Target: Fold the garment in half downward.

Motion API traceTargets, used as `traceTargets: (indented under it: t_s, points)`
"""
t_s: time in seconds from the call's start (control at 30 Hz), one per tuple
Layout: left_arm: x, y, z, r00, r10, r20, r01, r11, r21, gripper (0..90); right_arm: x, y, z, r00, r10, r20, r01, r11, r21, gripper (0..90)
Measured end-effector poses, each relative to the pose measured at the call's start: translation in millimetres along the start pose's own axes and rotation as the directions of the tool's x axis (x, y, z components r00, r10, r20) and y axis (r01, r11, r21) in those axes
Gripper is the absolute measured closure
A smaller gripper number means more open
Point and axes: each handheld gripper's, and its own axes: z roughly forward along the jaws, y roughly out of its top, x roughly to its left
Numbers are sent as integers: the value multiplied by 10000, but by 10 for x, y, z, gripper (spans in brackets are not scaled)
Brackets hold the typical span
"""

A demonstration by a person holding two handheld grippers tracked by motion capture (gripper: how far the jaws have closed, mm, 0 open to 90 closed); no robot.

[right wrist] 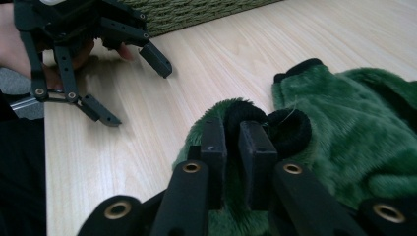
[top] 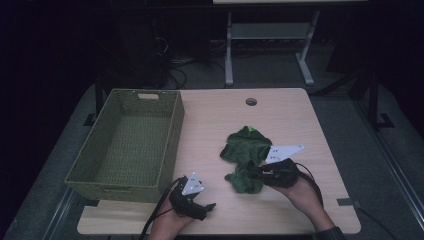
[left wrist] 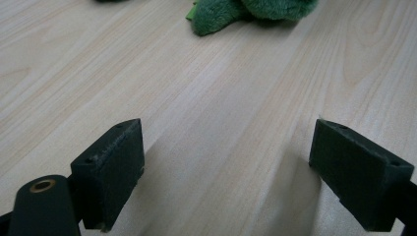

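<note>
High view: we find the green plush toy (top: pixel 246 155) near the table's (top: pixel 300 120) front right, its near limb pinched in the nearly closed right gripper (top: pixel 254 171); the left gripper (top: pixel 209 206) rests wide open, empty, at the front edge.

**Layout of the table**

A woven basket (top: pixel 127 142) is set on the left part of the table (top: pixel 280 115). A plush toy (top: pixel 246 157) is laid right of the basket, near the table's middle. The right gripper (top: pixel 252 171) is placed at the toy's near edge; the left gripper (top: pixel 207 207) is held near the front edge, just before the basket's near right corner.
</note>
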Motion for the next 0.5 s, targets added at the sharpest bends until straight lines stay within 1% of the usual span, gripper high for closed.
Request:
traceTargets:
  t_s: [0.07, 0.13, 0.17, 0.2, 0.23, 0.3, 0.33, 0.37, 0.4, 0.43, 0.47, 0.5]
  points:
    - [0, 0, 1, 10000, -5, 0, 5, 10000, -6, 126, 1, 17, 46, 10000, 19, -70, -19, 10000, 37, 771]
    - [0, 0, 1, 10000, -3, 0, 3, 10000, -6, 126, 0, 35, 54, 10000, -33, 46, 33, 10000, -11, 754]
    - [0, 0, 1, 10000, -3, 0, 3, 10000, -4, 126, -1, 41, 45, 10000, 42, 56, -41, 10000, -44, 754]
    - [2, 1, -1, 10000, 36, -2, -36, 10000, 28, 126, -30, 58, 2, 9995, 92, 300, -86, 9998, -204, 787]
    - [2, 3, -1, 10000, 31, 2, -31, 10000, 40, 126, -30, 58, 2, 9995, 92, 300, -86, 9998, -204, 787]
    - [2, 3, 1, 10000, 34, -6, -34, 10000, 34, 126, -73, 75, -48, 9981, 318, 527, -299, 9989, -369, 841]
    - [2, 4, 1, 10000, 35, -8, -35, 10000, 44, 126, -112, 79, -60, 9972, 302, 690, -272, 9987, -428, 861]
    - [1, 3, 3, 10000, 13, -19, -13, 10000, 16, 126, -150, 81, -63, 9957, 492, 787, -464, 9982, -369, 882]
    - [0, 4, 5, 10000, -9, -14, 9, 10000, -6, 126, -185, 75, -48, 9954, 482, 826, -453, 9983, -363, 893]
    - [0, 5, 5, 10000, -12, -12, 12, 10000, 4, 125, -216, 64, 6, 9939, 668, 877, -655, 9977, -176, 895]
    - [0, 6, 4, 10000, -3, -6, 3, 10000, 16, 125, -216, 64, 6, 9939, 668, 877, -655, 9977, -176, 895]
    - [1, 7, 3, 10000, 24, -9, -24, 10000, 47, 124, -245, 44, 101, 9938, 757, 813, -769, 9970, 119, 895]
